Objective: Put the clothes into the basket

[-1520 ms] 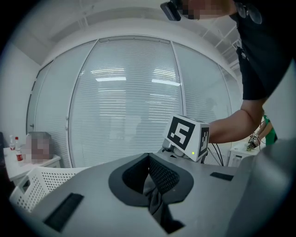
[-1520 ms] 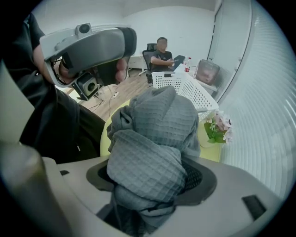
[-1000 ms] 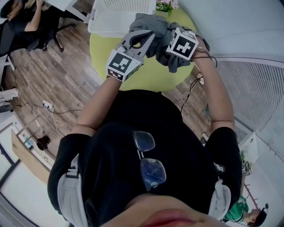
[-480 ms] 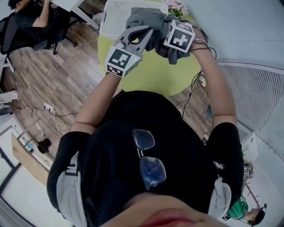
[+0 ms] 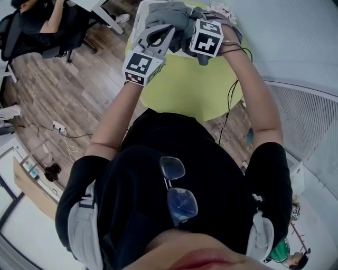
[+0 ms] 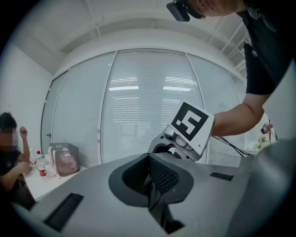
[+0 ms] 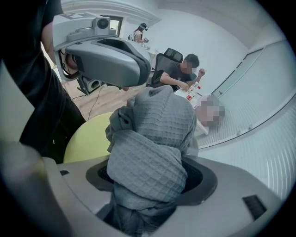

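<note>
A grey waffle-knit garment [image 7: 152, 139] is bunched between the jaws of my right gripper [image 7: 148, 190], which is shut on it. In the head view the garment [image 5: 168, 15] hangs over the white slatted basket [image 5: 135, 27] at the far edge of the round green table [image 5: 185, 87]. The right gripper [image 5: 186, 32] holds it from the right. My left gripper [image 5: 158, 38] is just left of the cloth. In its own view the left gripper [image 6: 155, 185] has its jaws together with nothing between them, and it faces the right gripper's marker cube [image 6: 192, 124].
A person sits on an office chair [image 5: 37, 26] at the upper left on the wooden floor. A power strip and cables [image 5: 58, 126] lie on the floor at the left. Pink flowers [image 5: 219, 8] stand behind the basket. Window blinds run along the right.
Both grippers have moved away from my body, across the green table, carrying the grey garment from above the table to above the basket.
</note>
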Demonstrator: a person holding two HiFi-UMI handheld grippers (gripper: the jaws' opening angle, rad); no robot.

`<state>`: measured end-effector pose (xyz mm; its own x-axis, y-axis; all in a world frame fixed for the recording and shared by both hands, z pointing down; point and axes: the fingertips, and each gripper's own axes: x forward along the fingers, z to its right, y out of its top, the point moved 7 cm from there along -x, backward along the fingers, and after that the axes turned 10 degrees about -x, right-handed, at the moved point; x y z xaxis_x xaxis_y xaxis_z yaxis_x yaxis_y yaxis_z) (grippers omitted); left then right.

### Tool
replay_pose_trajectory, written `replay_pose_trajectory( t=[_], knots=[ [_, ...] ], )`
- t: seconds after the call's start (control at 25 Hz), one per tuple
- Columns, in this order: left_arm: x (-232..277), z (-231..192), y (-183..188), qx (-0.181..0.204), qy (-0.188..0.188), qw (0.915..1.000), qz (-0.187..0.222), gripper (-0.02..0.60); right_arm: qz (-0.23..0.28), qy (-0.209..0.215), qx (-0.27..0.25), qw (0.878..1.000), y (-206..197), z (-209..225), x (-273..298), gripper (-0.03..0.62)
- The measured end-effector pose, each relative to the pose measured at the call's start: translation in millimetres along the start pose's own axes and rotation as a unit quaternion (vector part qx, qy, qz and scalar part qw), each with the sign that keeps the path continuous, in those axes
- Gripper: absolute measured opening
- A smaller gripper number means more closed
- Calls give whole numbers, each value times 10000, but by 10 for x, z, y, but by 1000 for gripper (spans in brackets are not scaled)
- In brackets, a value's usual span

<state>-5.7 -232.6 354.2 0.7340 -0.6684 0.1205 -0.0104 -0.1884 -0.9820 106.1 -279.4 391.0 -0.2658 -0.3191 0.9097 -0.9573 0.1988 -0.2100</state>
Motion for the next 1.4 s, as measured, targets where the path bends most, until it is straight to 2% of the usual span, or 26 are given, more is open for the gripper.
replay_pose_trajectory(
  t=[0.36,0.64,1.2,1.4],
  knots=[
    [62,-534,-205,-59,102,9998,-139,9,-46,-93,-386,9992,139,279,624,356],
    [238,-885,-569,-196,177,9990,-350,11,-10,137,-388,9992,116,338,1275,356],
    [396,-1166,-897,-412,249,9966,-666,11,197,740,56,9970,71,168,1957,356],
    [468,-1205,-950,-468,220,9969,-587,11,201,895,204,9956,-24,105,2206,356]
  ],
)
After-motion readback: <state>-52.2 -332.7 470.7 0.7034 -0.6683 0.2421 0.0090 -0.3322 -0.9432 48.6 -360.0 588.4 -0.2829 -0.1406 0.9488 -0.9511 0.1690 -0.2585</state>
